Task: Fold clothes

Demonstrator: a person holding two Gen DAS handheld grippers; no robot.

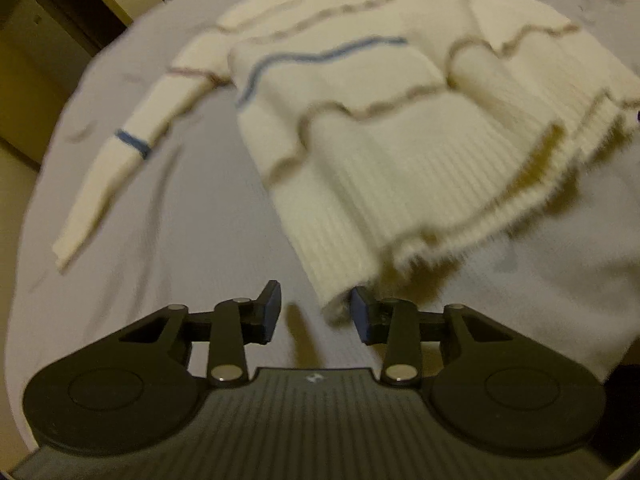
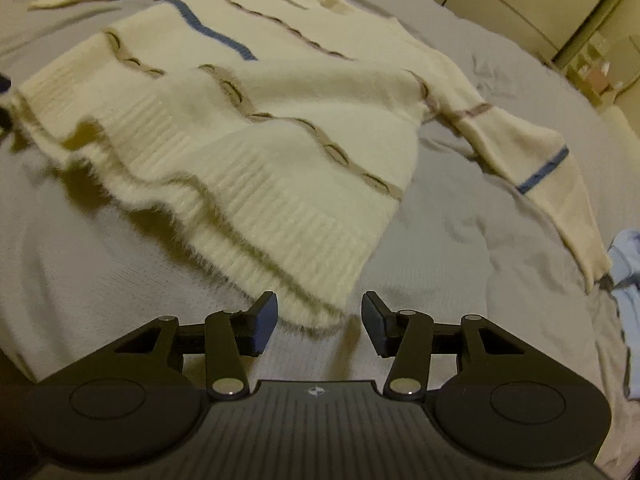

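Note:
A cream fuzzy sweater (image 1: pixel 380 128) with tan and blue stripes lies spread on a grey bed sheet (image 1: pixel 180 240), its ribbed hem rumpled and nearest me. One sleeve (image 1: pixel 120 160) stretches out to the left. My left gripper (image 1: pixel 316 312) is open and empty, its jaws just in front of the hem's left corner. In the right wrist view the same sweater (image 2: pixel 260 112) lies ahead with its other sleeve (image 2: pixel 540 168) out to the right. My right gripper (image 2: pixel 320 320) is open and empty, its jaws either side of the hem's right corner.
The grey sheet (image 2: pixel 460 260) covers the bed all around the sweater. A light blue garment (image 2: pixel 628 264) lies at the right edge. Wardrobe doors (image 2: pixel 540 0) stand beyond the bed, and a dark doorway (image 1: pixel 48 12) is at the far left.

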